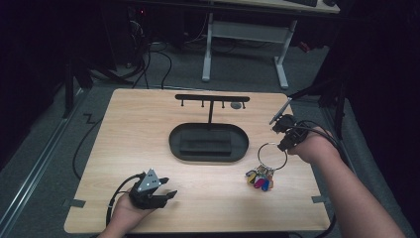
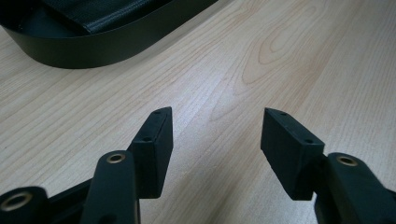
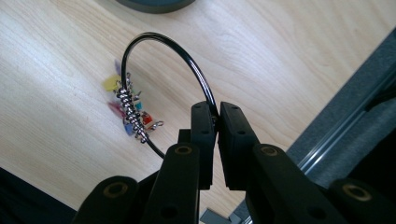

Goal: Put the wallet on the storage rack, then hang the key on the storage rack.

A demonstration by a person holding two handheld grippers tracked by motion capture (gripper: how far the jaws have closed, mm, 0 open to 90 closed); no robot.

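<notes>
- I have the right gripper (image 1: 283, 135) at the right side of the wooden table (image 1: 133, 148), its jaws pinched together on the rim of a large key ring (image 1: 272, 156); in the right gripper view the thin dark wire of the key ring (image 3: 163, 56) runs straight into the narrow slit between the two black pads (image 3: 203, 135).
- The ring is a wide, thin metal hoop, dark and glossy, and in the right gripper view it arches up and away from the jaws.
- At the hoop's far low end hangs a bunch of keys (image 1: 259, 178) with coloured heads: I make out yellow, blue, red and pink or purple. In the right gripper view small silver loops (image 3: 130, 112) are stacked along the wire there, with the coloured tags blurred behind them.
- In the high view the bunch lies on or just over the tabletop, near the right front, beside the black oval tray; I cannot tell whether it touches the wood.
- The black oval tray (image 1: 176, 144) sits mid-table, and a black T-shaped hook rack (image 1: 212, 99) rises from its back edge, with short pegs under its crossbar.
- My left gripper (image 1: 157, 191) rests low at the front left of the table, well apart from the ring, its jaws spread wide with bare wood between them; the tray's wall (image 2: 107, 51) shows ahead of it.
</notes>
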